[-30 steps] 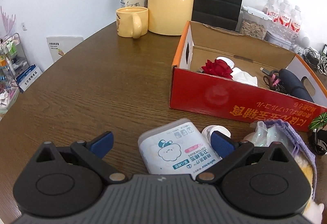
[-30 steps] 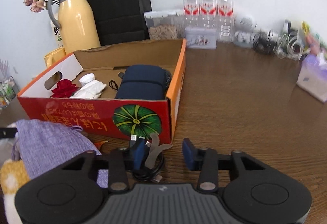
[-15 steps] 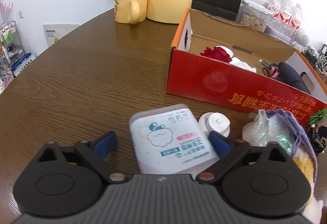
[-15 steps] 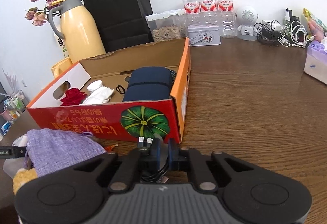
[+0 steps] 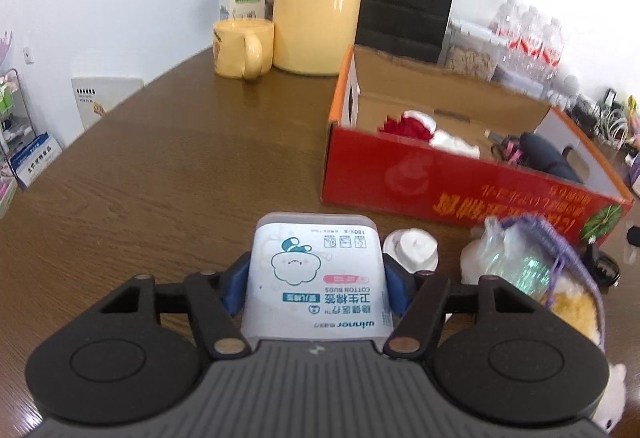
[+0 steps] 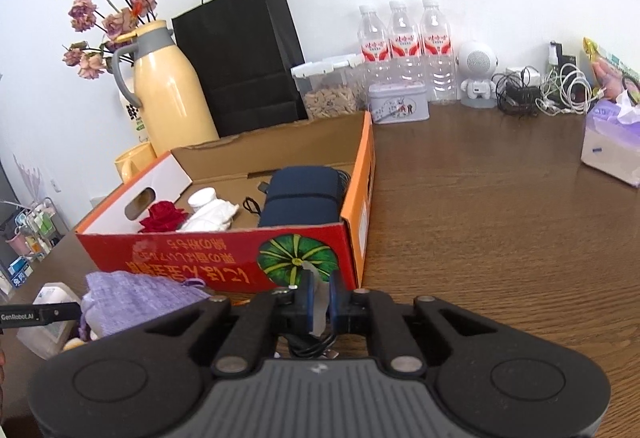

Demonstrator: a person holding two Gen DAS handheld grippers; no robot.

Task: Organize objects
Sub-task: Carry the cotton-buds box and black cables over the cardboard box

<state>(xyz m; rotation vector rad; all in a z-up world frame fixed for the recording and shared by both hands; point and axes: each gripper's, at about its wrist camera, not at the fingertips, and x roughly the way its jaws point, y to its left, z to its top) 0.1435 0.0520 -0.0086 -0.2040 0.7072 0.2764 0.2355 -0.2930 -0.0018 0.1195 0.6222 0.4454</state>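
Left hand-held gripper (image 5: pixel 316 278) closing around cotton-bud box (image 5: pixel 316 270) on tabletop (image 5: pixel 160 166), right hand-held gripper (image 6: pixel 320 298) pinching cable (image 6: pixel 314 346): slick box may slip, dangling cable snag carton (image 6: pixel 362 198).

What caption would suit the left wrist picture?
Left gripper closing on a cotton bud box on the wooden table, beside the red cardboard box.

left claw (image 5: pixel 316 286) closing around cotton-bud box (image 5: pixel 315 278), right claw (image 6: pixel 320 304) clamped cable (image 6: pixel 316 342)

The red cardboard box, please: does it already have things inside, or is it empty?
Not empty: the red cardboard box holds a red rose, a white cloth and a navy pouch.
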